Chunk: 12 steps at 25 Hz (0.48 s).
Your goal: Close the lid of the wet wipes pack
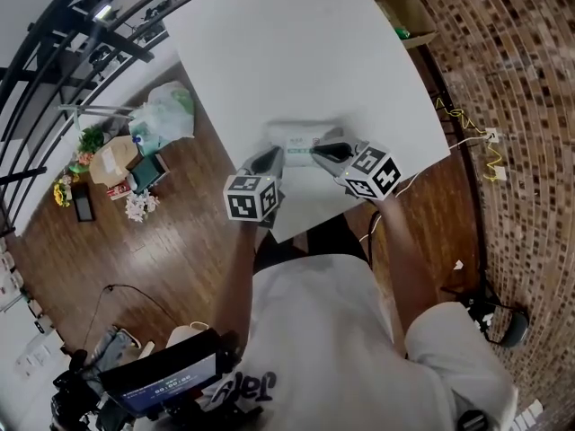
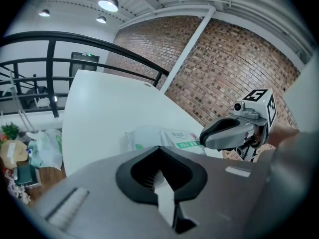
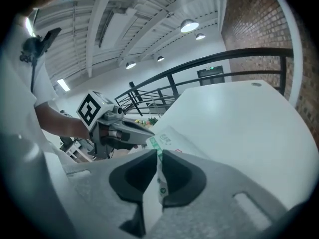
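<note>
The white wet wipes pack (image 1: 295, 138) with green print lies flat near the white table's (image 1: 296, 43) front edge. My left gripper (image 1: 272, 158) sits at its near left corner. In the left gripper view its jaws (image 2: 159, 151) stand together with only a white sliver between them. They hide the near edge of the pack (image 2: 164, 136), so I cannot tell whether they touch it. My right gripper (image 1: 322, 150) is at the pack's near right side. Its jaws (image 3: 155, 156) are closed on a strip of the pack's (image 3: 172, 136) printed film. The lid is not visible.
An open cardboard box (image 1: 404, 7) stands past the table's far right corner. Plastic bags (image 1: 166, 110) and flowers lie on the wooden floor to the left, by a black railing (image 1: 54, 52). A yellow cable (image 1: 490, 155) runs along the brick strip on the right.
</note>
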Each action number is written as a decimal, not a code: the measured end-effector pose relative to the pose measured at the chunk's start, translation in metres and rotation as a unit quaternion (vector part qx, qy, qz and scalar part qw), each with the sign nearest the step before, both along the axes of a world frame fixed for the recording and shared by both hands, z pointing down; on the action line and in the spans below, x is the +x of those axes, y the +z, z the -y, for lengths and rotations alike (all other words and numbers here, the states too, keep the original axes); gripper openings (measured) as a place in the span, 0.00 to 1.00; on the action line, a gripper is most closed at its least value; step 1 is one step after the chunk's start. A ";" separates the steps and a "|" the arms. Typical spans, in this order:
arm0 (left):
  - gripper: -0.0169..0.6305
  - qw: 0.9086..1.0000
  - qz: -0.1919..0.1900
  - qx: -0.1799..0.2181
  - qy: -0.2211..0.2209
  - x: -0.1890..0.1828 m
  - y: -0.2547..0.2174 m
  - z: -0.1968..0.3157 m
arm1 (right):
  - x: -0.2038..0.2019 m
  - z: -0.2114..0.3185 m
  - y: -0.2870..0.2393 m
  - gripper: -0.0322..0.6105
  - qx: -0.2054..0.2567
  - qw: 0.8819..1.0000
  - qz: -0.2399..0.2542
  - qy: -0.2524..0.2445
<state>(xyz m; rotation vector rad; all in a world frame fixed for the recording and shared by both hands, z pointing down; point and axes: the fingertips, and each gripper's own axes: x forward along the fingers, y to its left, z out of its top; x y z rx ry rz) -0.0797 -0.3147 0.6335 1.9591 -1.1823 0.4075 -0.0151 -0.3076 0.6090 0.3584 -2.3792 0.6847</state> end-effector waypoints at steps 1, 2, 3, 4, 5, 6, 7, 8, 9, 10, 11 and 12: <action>0.05 1.000 0.000 0.000 0.000 0.000 0.000 0.000 | -0.002 0.000 0.002 0.09 0.002 1.000 -0.008 -0.001; 0.05 1.000 0.000 0.000 -0.001 0.001 0.000 0.000 | -0.004 0.000 0.005 0.09 0.006 1.000 -0.018 -0.005; 0.05 1.000 0.000 0.000 -0.001 0.000 0.000 0.000 | -0.006 0.000 0.007 0.09 0.014 0.999 -0.029 -0.011; 0.05 1.000 -0.001 0.001 -0.002 0.000 0.000 0.000 | -0.009 -0.001 0.009 0.09 0.025 0.999 -0.043 -0.020; 0.05 1.000 -0.001 0.001 -0.003 0.000 0.000 0.000 | -0.011 -0.003 0.011 0.09 0.039 0.997 -0.058 -0.032; 0.05 1.000 -0.001 0.001 -0.004 0.000 0.000 0.000 | -0.013 -0.004 0.012 0.09 0.055 0.995 -0.073 -0.046; 0.05 1.000 -0.001 0.002 -0.005 0.000 0.000 0.000 | -0.014 -0.006 0.013 0.08 0.069 0.992 -0.087 -0.059; 0.05 1.000 -0.001 0.002 -0.006 0.000 0.001 0.000 | -0.015 -0.008 0.014 0.08 0.081 0.989 -0.100 -0.070; 0.05 1.000 -0.001 0.003 -0.007 -0.001 0.001 0.000 | -0.016 -0.008 0.015 0.08 0.093 0.986 -0.112 -0.079; 0.05 1.000 -0.002 0.003 -0.008 -0.001 0.001 0.000 | -0.017 -0.009 0.017 0.08 0.104 0.983 -0.125 -0.086; 0.05 1.000 -0.002 0.003 -0.009 -0.001 0.001 0.000 | -0.017 -0.008 0.019 0.08 0.117 0.979 -0.138 -0.093; 0.05 1.000 -0.003 0.003 -0.010 -0.001 0.001 0.000 | -0.017 -0.008 0.020 0.07 0.129 0.975 -0.150 -0.098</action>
